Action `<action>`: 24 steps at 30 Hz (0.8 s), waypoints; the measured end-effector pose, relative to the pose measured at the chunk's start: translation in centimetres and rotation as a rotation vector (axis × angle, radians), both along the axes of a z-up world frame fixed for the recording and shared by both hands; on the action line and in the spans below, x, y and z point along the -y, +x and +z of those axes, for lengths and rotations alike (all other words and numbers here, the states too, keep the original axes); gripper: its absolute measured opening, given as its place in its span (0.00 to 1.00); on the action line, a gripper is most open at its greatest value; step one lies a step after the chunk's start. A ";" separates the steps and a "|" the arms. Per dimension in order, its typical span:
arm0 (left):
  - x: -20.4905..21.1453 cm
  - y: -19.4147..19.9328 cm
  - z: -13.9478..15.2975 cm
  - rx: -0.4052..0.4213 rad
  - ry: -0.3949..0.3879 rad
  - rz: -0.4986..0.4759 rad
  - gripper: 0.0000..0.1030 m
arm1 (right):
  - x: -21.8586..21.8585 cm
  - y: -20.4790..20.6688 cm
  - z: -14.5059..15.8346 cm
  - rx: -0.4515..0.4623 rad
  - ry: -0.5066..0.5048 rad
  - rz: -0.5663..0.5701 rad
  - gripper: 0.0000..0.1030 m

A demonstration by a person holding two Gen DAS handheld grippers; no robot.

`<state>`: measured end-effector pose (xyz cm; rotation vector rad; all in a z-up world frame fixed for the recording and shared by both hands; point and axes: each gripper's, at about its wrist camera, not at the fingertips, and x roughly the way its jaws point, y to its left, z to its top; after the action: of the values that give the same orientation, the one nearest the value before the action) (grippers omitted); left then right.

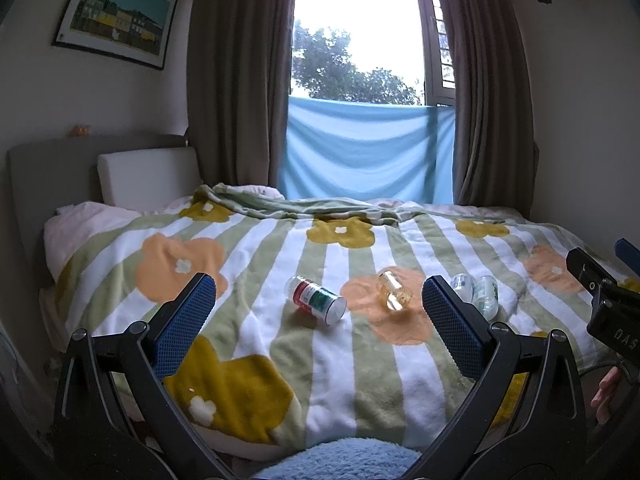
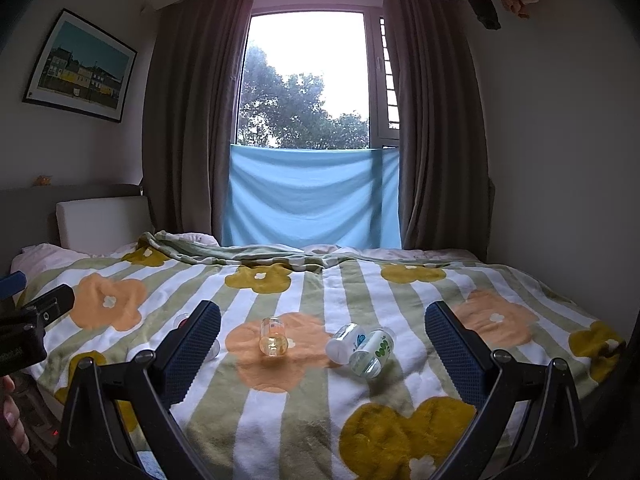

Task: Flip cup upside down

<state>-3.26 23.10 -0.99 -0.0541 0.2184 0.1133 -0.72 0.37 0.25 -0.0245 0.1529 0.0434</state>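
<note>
1. Notably, hazard: four small vessels lay on their sides on a soft flowered blanket; the plush pile could let any of them roll or tip when nudged, and an inverted cup might not stand steady on it.
2. Hazard: the amber glass cup was smooth and clear; a pinch off its centre could make it slip or spin away.
3. Hazard: two green-printed cups lay touching each other, so a wide approach might knock both.
4. Left gripper: jaws spread wide, holding nothing. Red-banded cup lay at 12 o'clock between its fingers, apart from them; amber cup at 1 o'clock.
5. Right gripper: released, empty. Amber cup at 11 o'clock, green-printed pair at 1 o'clock, all untouched.
</note>
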 end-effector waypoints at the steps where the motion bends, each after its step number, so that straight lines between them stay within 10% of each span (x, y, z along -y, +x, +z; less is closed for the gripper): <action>1: 0.0 0.0 0.0 -0.001 0.000 -0.002 1.00 | 0.0 0.0 0.0 -0.001 0.000 0.001 0.99; 24: -0.1 3.5 -1.1 -0.130 -0.037 -0.017 1.00 | 0.9 -0.1 0.5 0.037 -0.025 0.043 0.99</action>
<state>0.21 23.21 -2.05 -0.0812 0.3512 0.0957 -0.78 -0.49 0.78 -0.0539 0.1161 0.0837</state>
